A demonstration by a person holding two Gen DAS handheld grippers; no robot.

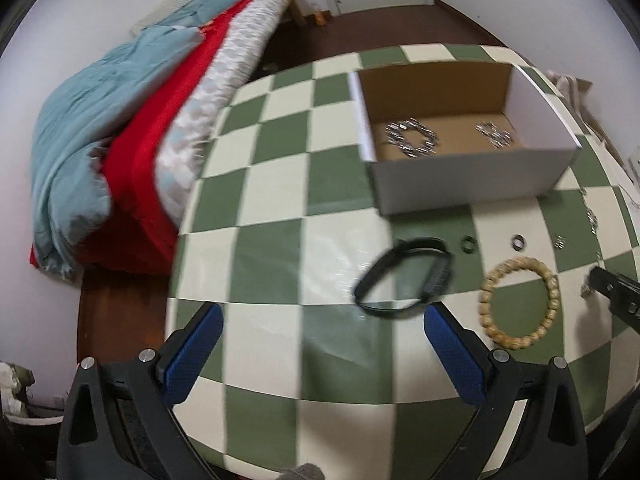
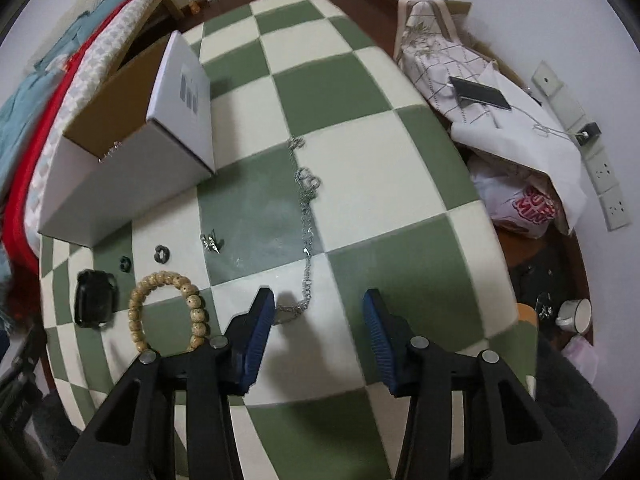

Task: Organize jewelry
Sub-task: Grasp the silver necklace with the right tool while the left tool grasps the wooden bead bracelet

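An open cardboard box (image 1: 468,184) (image 2: 120,184) stands on the green-and-cream checkered table (image 1: 280,216) (image 2: 360,184); two silver chain pieces (image 1: 412,138) lie inside. A black wristband (image 1: 404,276) (image 2: 94,298), a wooden bead bracelet (image 1: 520,302) (image 2: 168,308), two dark rings (image 1: 519,242) (image 2: 161,254), small silver earrings (image 2: 211,243) and a long silver chain (image 2: 306,220) lie on the table. My left gripper (image 1: 324,344) is open and empty, just short of the wristband. My right gripper (image 2: 320,332) is open and empty, over the chain's near end.
A bed with blue, red and white bedding (image 1: 132,144) lies left of the table. Right of the table are cloth bags with a phone (image 2: 480,94), a plastic bag (image 2: 520,204) and cups (image 2: 576,314) on the floor. Wall sockets (image 2: 608,184) are at right.
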